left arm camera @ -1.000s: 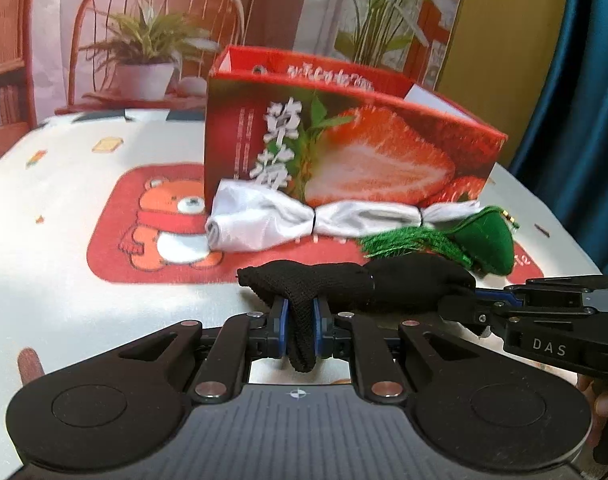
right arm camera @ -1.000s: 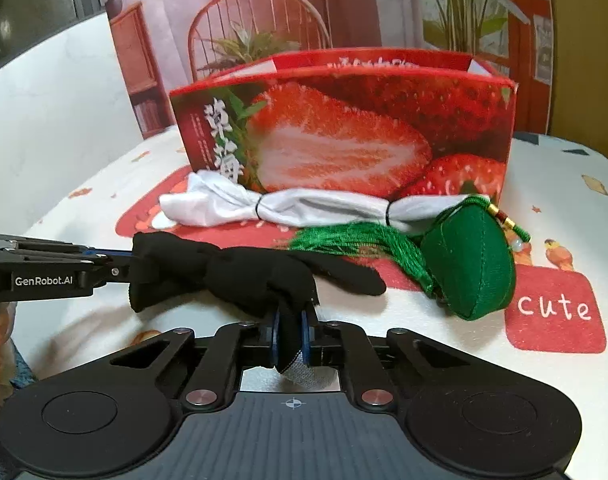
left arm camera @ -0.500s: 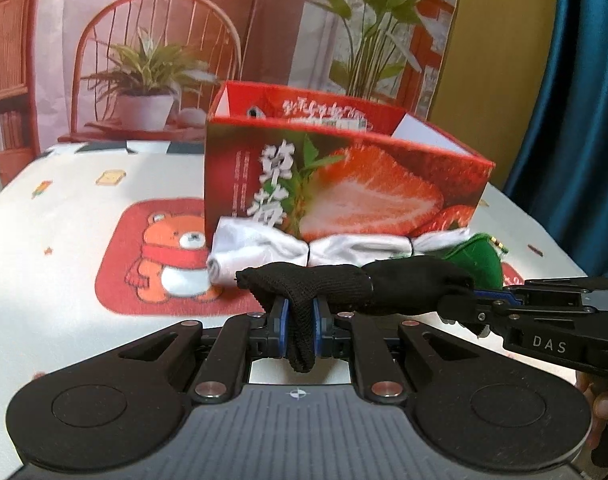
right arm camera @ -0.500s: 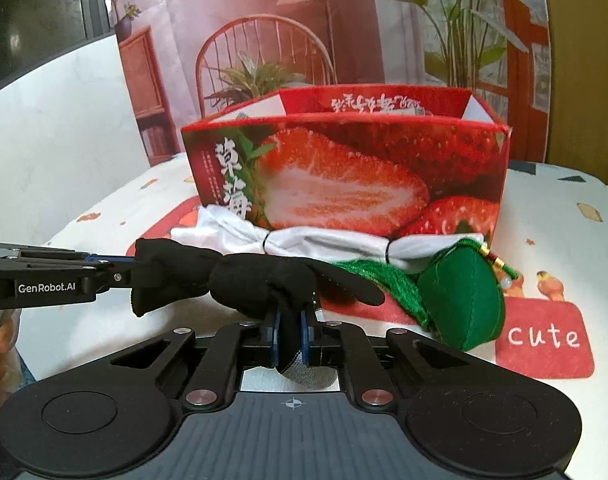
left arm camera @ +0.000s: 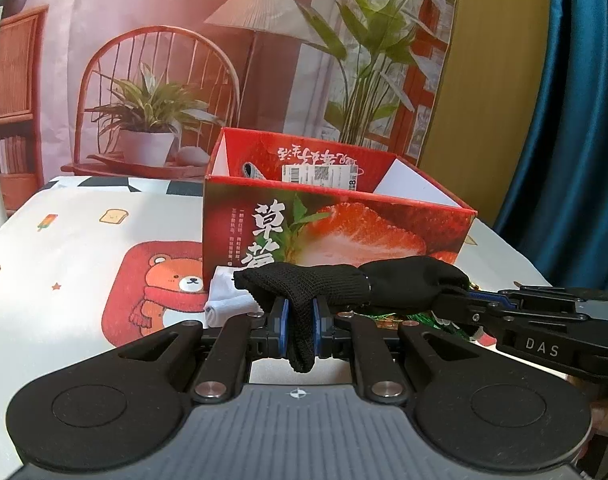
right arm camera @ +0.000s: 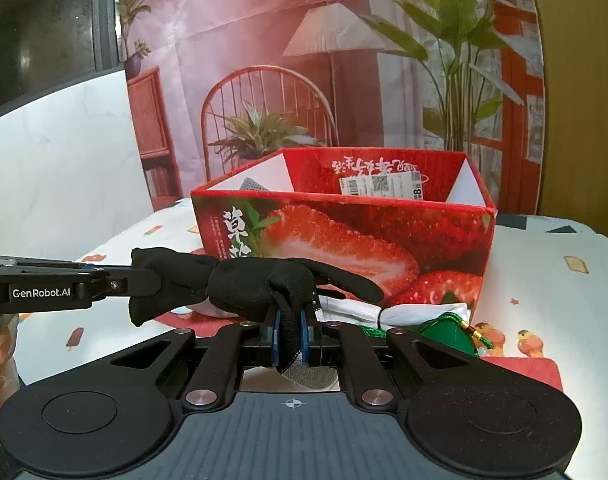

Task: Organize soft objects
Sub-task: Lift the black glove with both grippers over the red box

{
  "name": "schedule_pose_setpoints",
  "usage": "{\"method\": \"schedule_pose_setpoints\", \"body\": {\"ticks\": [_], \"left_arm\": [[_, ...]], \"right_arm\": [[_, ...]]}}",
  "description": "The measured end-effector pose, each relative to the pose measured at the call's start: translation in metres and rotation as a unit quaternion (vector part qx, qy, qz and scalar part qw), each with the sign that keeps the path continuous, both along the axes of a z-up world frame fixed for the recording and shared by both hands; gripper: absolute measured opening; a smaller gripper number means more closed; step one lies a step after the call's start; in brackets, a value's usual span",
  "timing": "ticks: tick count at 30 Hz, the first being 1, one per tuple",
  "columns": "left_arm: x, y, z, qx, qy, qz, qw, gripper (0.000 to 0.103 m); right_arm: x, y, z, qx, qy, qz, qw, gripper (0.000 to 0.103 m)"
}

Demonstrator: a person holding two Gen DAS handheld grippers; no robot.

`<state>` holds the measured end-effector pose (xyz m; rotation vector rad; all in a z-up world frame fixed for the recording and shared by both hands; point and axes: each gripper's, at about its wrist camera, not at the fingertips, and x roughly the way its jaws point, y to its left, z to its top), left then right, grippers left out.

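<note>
A black glove (left arm camera: pixel 344 284) hangs stretched in the air in front of the red strawberry box (left arm camera: pixel 344 236). My left gripper (left arm camera: pixel 300 320) is shut on its knit cuff end. My right gripper (left arm camera: pixel 456 296) comes in from the right, shut on the other end. In the right wrist view the glove (right arm camera: pixel 244 280) is pinched in my right gripper (right arm camera: pixel 290 332), and my left gripper (right arm camera: pixel 144 280) grips it from the left. A white tied cloth (right arm camera: pixel 416 314) and a green tasselled pouch (right arm camera: pixel 444 332) lie on the table at the foot of the box (right arm camera: pixel 344 236), partly hidden.
The box is open-topped, with a grey item (left arm camera: pixel 250 169) and a label inside. A cartoon tablecloth (left arm camera: pixel 84 264) covers the table. A printed backdrop stands behind, and a blue curtain (left arm camera: pixel 576 120) hangs at the right. A person's hand (right arm camera: pixel 0 344) shows at the left edge.
Both grippers have risen with the glove and tilted up. The box's inside has come into view, and the white cloth and green pouch have sunk behind the gripper bodies.
</note>
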<state>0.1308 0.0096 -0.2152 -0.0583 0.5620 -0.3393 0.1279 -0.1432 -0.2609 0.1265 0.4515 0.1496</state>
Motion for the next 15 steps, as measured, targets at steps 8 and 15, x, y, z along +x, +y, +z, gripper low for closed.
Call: {"method": "schedule_pose_setpoints", "body": {"ticks": [8,15], "left_arm": [[-0.001,0.003,0.001,-0.003,-0.004,0.004,1.0000,0.013],[0.002,0.000,0.011,0.002,-0.023,-0.001,0.9997,0.013]], "right_arm": [[-0.002,0.001,0.000,0.000,-0.006,0.001,1.000,0.009],[0.001,-0.002,0.006,0.001,-0.015,0.001,1.000,0.009]]}}
